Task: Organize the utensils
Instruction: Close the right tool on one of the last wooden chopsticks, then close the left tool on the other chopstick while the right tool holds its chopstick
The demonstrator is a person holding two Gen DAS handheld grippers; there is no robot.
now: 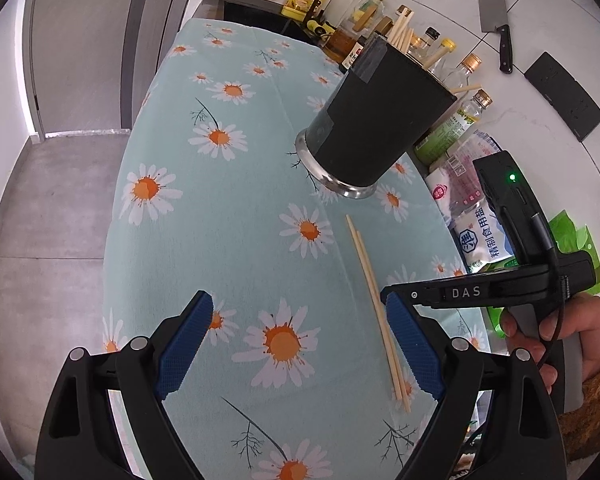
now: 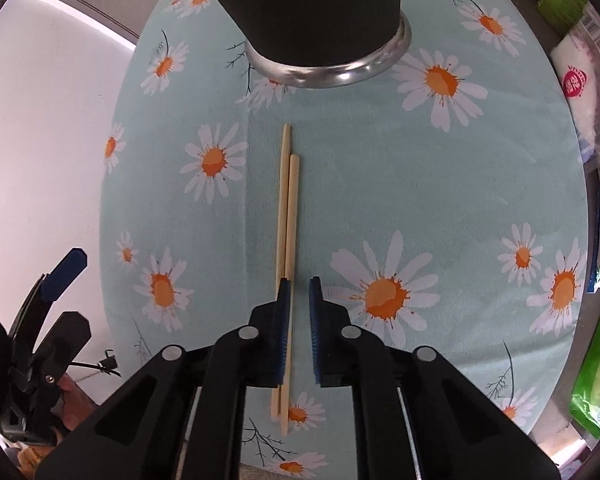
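Daisy tablecloth (image 2: 380, 184): right claw (image 2: 299, 300) narrowed astride chopsticks (image 2: 288, 216), pads not gripping.

Two wrist views, close above, angled down; shared chopsticks (image 1: 376, 312) and black holder (image 2: 316, 12).

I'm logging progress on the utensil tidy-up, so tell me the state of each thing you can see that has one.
Utensil holder: upright, already holding chopsticks.
Chopstick pair: lying flat, side by side on the tablecloth, not yet in the holder.
Left tool: open wide, empty.
Right tool: jaws narrowly apart at the pair's near end, not visibly clamped.
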